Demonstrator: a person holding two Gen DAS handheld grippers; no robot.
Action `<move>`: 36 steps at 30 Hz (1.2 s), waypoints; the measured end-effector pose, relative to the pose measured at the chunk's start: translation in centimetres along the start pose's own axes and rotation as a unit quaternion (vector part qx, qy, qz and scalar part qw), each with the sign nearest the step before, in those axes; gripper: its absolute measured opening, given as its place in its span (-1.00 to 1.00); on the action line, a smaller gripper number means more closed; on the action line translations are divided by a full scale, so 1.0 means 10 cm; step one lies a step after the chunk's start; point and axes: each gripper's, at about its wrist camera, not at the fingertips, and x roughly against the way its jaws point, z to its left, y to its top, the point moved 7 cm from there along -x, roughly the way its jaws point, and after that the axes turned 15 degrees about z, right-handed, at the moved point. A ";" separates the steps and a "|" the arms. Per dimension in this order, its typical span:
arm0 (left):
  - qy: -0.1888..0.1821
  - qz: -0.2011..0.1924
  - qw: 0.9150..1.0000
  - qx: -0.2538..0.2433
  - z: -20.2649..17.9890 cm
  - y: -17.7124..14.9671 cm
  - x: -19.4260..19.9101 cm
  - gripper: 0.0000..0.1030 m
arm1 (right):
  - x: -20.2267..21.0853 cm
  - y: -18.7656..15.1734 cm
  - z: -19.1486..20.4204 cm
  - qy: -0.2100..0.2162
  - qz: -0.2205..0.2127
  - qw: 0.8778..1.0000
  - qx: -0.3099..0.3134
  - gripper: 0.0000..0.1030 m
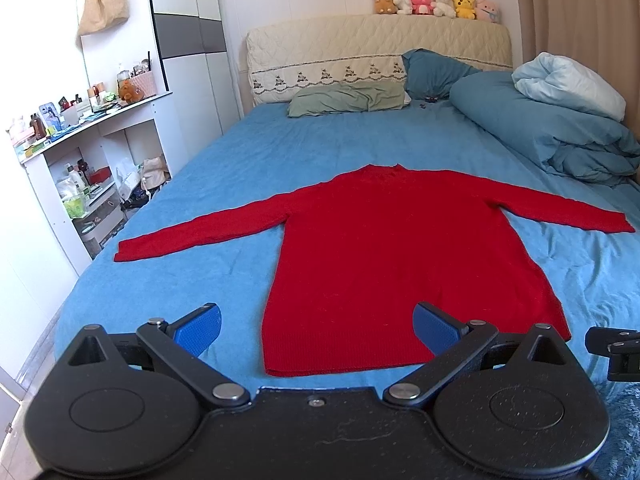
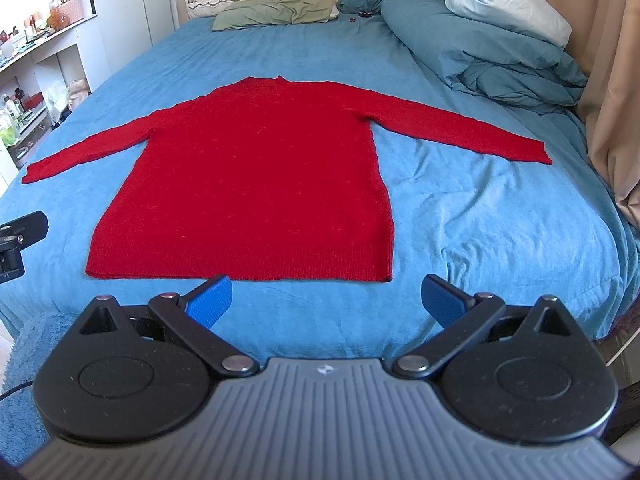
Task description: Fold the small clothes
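Red sweater [image 1: 384,240] flat on blue bed [image 1: 224,152], sleeves spread wide, collar toward headboard [image 1: 376,36], hem toward foot of bed. Left gripper [image 1: 316,326] at hem, jaws apart, nothing held. Right gripper [image 2: 326,300] just short of hem, jaws apart, nothing held. Folded duvet [image 2: 492,40] beyond sweater's right sleeve.

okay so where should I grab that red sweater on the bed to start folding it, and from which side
Probably take the red sweater by a sleeve cuff: the left one with the left gripper, coming from the bed's left edge. Both sleeves lie flat and spread wide, so the cuff edge is free to pinch and carry across the body.
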 end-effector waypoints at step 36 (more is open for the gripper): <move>-0.008 -0.019 1.000 0.009 0.01 0.25 0.06 1.00 | 0.04 0.16 -0.13 -0.001 -0.019 1.000 -0.019 1.00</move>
